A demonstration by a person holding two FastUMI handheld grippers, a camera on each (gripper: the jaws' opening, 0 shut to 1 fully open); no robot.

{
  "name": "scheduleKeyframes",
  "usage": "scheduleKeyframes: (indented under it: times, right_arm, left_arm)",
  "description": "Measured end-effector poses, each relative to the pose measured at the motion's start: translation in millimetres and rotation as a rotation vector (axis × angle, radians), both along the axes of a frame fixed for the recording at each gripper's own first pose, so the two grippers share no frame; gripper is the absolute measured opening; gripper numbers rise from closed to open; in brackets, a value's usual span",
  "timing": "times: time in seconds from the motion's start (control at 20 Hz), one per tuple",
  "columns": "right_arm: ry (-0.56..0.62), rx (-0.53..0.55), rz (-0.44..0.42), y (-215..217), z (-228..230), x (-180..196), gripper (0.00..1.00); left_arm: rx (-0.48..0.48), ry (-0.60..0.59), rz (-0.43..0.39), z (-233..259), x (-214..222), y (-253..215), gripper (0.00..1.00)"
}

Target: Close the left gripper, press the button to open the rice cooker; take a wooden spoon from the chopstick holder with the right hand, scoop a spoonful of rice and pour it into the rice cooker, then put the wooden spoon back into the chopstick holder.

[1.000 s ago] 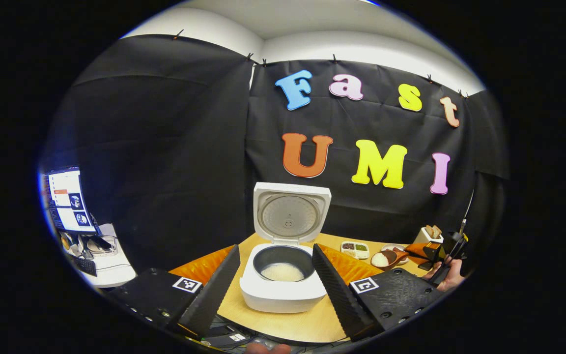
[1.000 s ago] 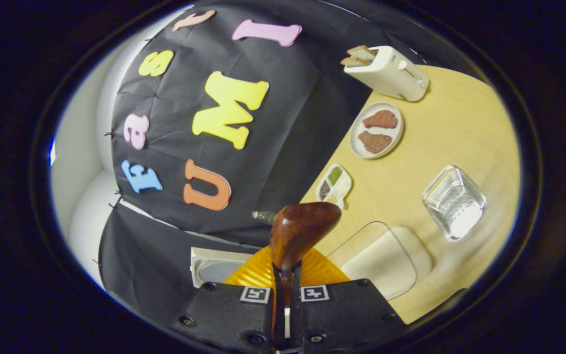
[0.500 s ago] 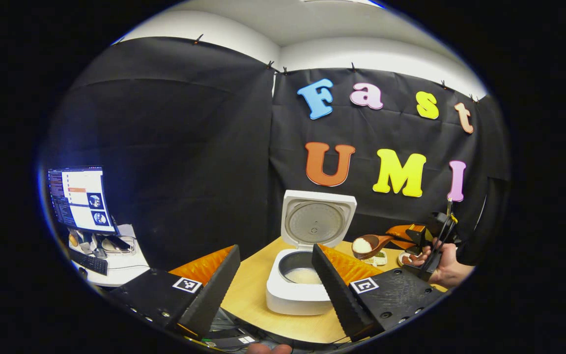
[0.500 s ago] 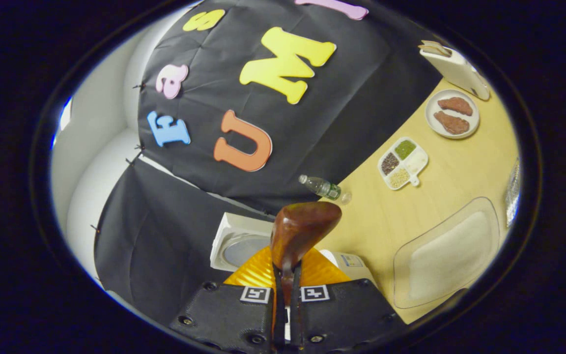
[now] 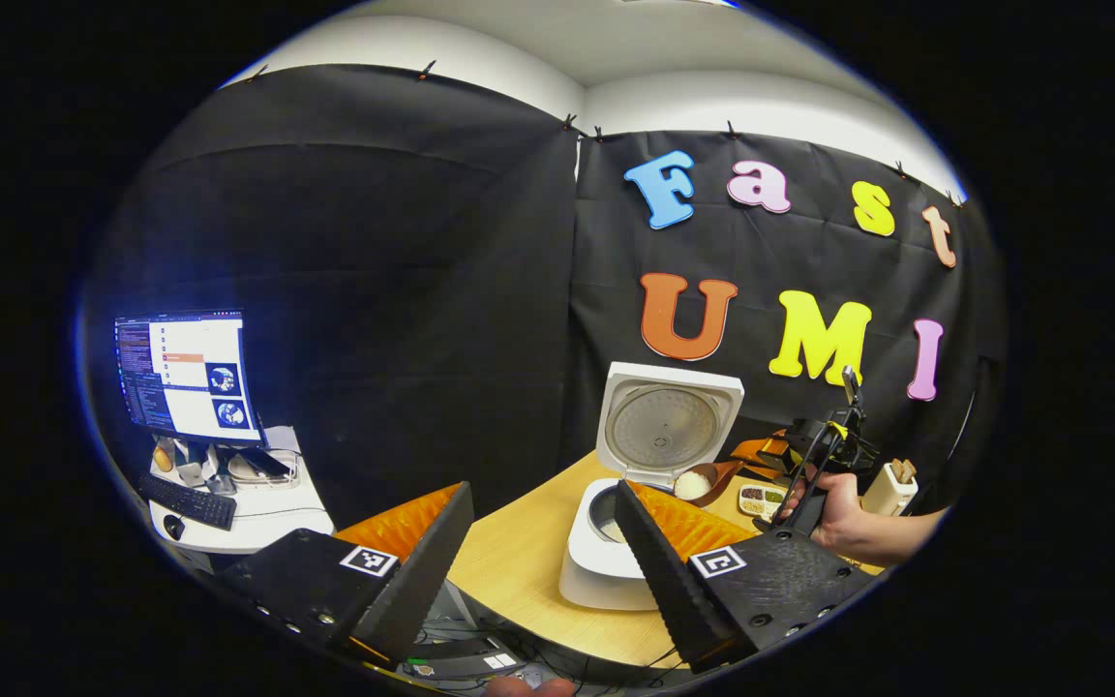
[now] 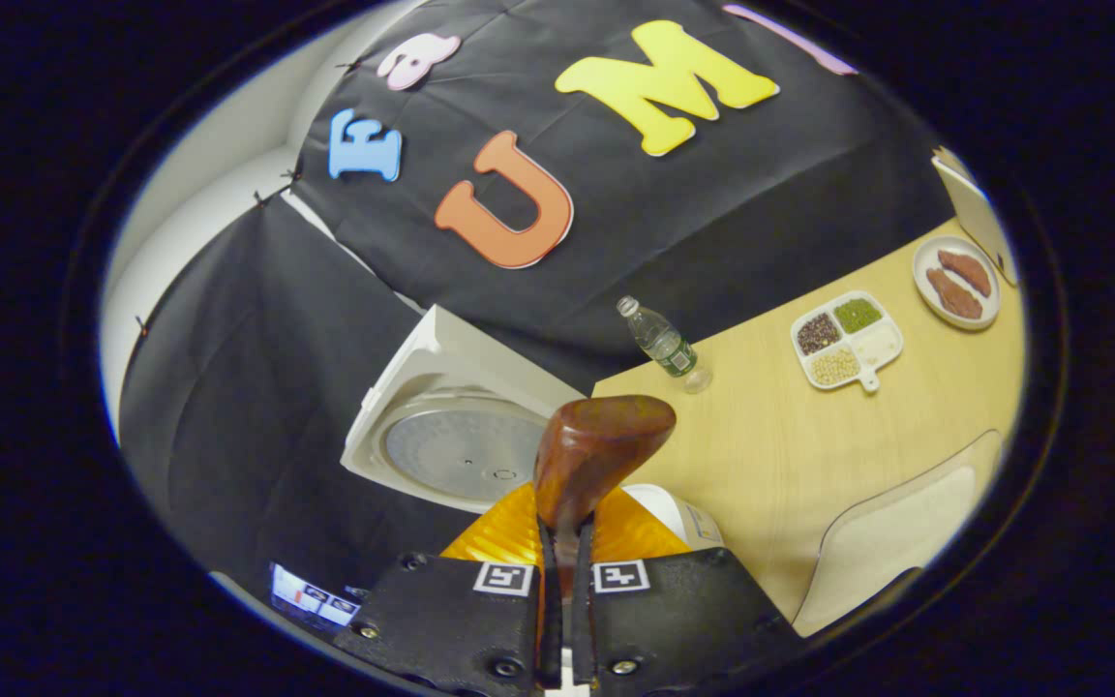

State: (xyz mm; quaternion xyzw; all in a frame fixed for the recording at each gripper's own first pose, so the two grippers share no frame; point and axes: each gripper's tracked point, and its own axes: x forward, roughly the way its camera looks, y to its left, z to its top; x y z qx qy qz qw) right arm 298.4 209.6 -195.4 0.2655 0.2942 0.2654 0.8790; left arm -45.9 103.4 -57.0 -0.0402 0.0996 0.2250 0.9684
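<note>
Rice is what stands to be lost here, I'd say. Going from the left, the left gripper point(image 5: 543, 552) hangs spread wide and empty at the near edge of the table point(image 5: 509, 561), clear of the work. Just right of it sits the rice cooker point(image 5: 606, 561), its lid point(image 5: 669, 431) standing upright at the far side and the pot open. Right again, the wooden spoon point(image 5: 703, 481) hovers at the pot's right rim with a white heap of rice in its bowl. The right gripper point(image 6: 565, 581) is clamped on the spoon's handle, both fingers pressing it, a hand point(image 5: 833, 508) steering from behind. If the tip comes too soon, with the bowl not yet over the pot, grains would scatter on the table or down the cooker's side. Reaching too far could knock the spoon against the raised lid. A loosened pinch would let the handle twist.
</note>
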Motion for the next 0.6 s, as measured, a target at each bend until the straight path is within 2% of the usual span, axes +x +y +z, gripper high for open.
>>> scheduleKeyframes:
  times: [0.3,0.6]
  right_arm:
    - [-0.11,-0.167,0.033,21,-11,5,0.09]
    - [-0.241,-0.314,0.105,44,-10,1,0.09]
  left_arm:
    - [-0.014,0.009,0.04,-6,-8,14,0.94]
    - [-0.012,0.006,0.061,-7,-9,26,0.94]
